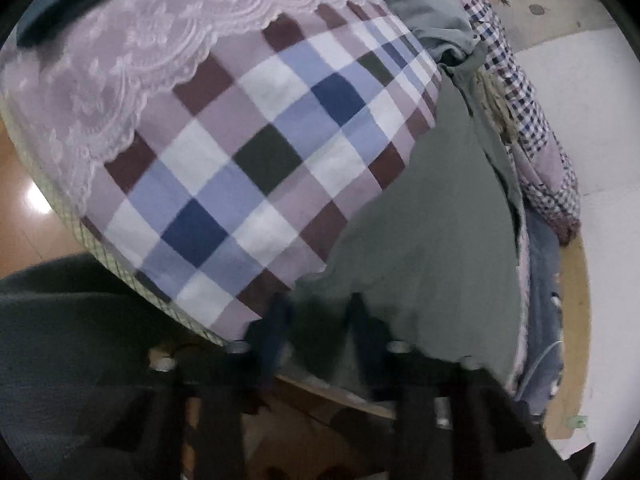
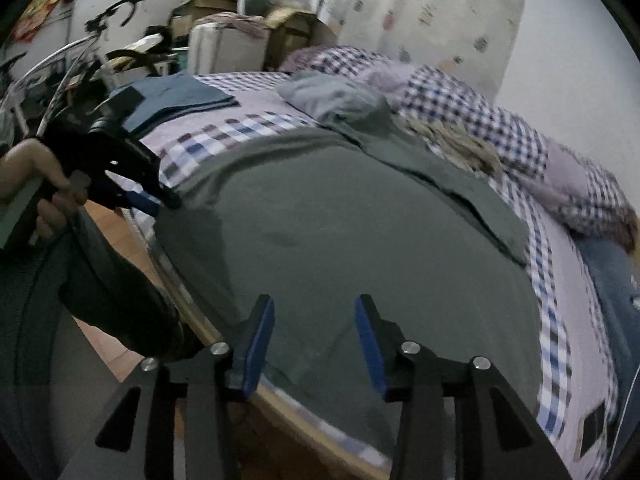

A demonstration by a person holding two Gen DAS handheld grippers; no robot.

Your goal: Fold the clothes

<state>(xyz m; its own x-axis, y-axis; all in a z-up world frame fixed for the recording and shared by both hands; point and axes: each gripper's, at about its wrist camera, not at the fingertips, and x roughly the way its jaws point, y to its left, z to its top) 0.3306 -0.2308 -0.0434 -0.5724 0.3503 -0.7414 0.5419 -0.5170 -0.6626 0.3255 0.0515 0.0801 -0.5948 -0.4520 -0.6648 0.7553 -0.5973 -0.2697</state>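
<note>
A large grey-green garment (image 2: 340, 232) lies spread flat on the checkered bed sheet (image 2: 224, 132), with one sleeve (image 2: 452, 184) folded in along its right side. My right gripper (image 2: 316, 320) is open just above the garment's near hem, blue pads apart. A hand holds my left gripper (image 2: 164, 200) at the garment's left edge. In the left wrist view, that left gripper (image 1: 318, 312) is open, its fingers low over the edge of the garment (image 1: 420, 232) where it meets the checkered sheet (image 1: 248, 152).
A folded blue cloth (image 2: 176, 96) lies at the bed's far left. A crumpled grey garment (image 2: 332, 96), a beige item (image 2: 452, 136) and a checkered quilt (image 2: 500, 120) lie behind. Jeans (image 2: 608, 280) lie at the right. A suitcase (image 2: 224, 48) and boxes stand beyond the bed.
</note>
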